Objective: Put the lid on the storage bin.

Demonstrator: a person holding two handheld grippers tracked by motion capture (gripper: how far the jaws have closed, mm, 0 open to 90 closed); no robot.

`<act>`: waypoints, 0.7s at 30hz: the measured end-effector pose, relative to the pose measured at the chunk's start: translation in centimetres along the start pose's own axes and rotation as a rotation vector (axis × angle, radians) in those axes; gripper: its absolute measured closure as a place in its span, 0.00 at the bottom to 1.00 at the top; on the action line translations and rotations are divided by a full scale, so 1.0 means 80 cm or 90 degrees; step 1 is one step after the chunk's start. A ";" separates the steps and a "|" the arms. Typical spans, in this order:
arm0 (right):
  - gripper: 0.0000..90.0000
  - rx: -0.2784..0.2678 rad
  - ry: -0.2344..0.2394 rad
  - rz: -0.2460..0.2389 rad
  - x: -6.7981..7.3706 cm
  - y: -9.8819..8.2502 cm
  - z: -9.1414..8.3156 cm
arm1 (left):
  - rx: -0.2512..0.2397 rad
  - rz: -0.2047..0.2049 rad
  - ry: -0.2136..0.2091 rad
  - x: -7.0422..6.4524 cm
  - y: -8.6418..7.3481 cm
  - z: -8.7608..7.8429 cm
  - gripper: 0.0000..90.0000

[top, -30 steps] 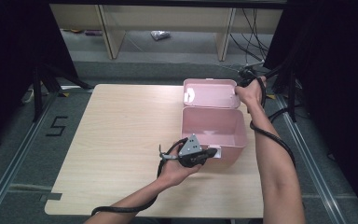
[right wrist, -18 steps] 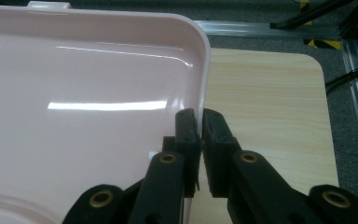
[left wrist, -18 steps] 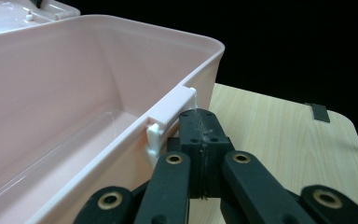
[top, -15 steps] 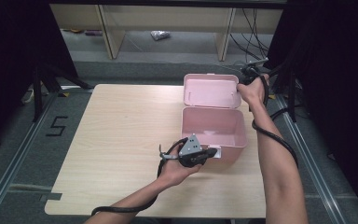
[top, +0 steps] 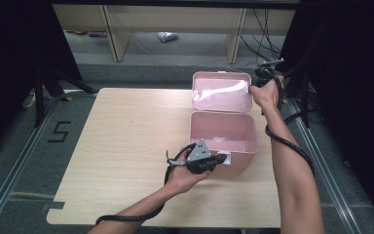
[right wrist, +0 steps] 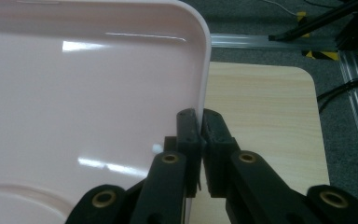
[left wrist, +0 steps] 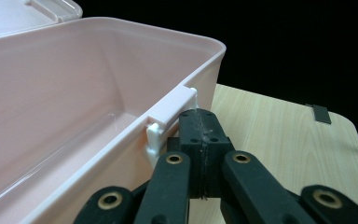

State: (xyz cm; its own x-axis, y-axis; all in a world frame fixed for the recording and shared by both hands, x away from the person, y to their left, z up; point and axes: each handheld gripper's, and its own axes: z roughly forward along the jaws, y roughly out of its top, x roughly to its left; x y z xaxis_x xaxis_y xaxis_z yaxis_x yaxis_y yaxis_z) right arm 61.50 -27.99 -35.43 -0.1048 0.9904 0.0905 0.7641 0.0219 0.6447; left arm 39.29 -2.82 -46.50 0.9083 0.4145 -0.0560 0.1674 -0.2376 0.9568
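Table [top: 126, 146] w/ pink box [top: 222, 129] at its right edge, near far right corner, lid [top: 221, 91] standing open at the back. Right gripper [top: 262, 78] jaws have just been closing; now pinch lid's right rim [right wrist: 204, 79]. Left gripper [top: 220, 159] jaws pressed together, nothing between, tips against white latch [left wrist: 170, 116] on box front wall.

Table's left half [top: 126, 146] bare — box [top: 224, 131] rightward
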 end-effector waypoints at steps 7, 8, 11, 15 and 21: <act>0.99 -0.017 0.003 -0.021 -0.005 0.001 -0.007 | 0.001 0.000 -0.001 0.000 0.000 0.000 1.00; 0.99 -0.017 0.005 -0.015 -0.004 0.001 -0.007 | -0.001 0.000 -0.001 0.000 0.000 0.000 1.00; 0.99 -0.019 0.009 0.000 -0.004 0.000 -0.007 | -0.001 -0.001 -0.001 0.000 0.000 0.000 1.00; 0.99 -0.021 0.009 -0.009 -0.005 0.000 -0.010 | 0.001 -0.002 -0.002 0.001 0.000 0.000 1.00; 0.99 -0.026 0.009 -0.012 -0.003 -0.001 -0.015 | 0.002 0.000 -0.002 0.000 0.000 0.000 1.00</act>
State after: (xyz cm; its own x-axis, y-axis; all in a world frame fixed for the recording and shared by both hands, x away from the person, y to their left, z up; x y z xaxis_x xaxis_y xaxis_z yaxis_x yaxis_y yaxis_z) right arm 60.74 -28.43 -34.60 -0.1280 0.9877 0.0893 0.7357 0.0342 0.6764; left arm 39.31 -2.79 -46.48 0.9093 0.4122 -0.0565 0.1685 -0.2406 0.9559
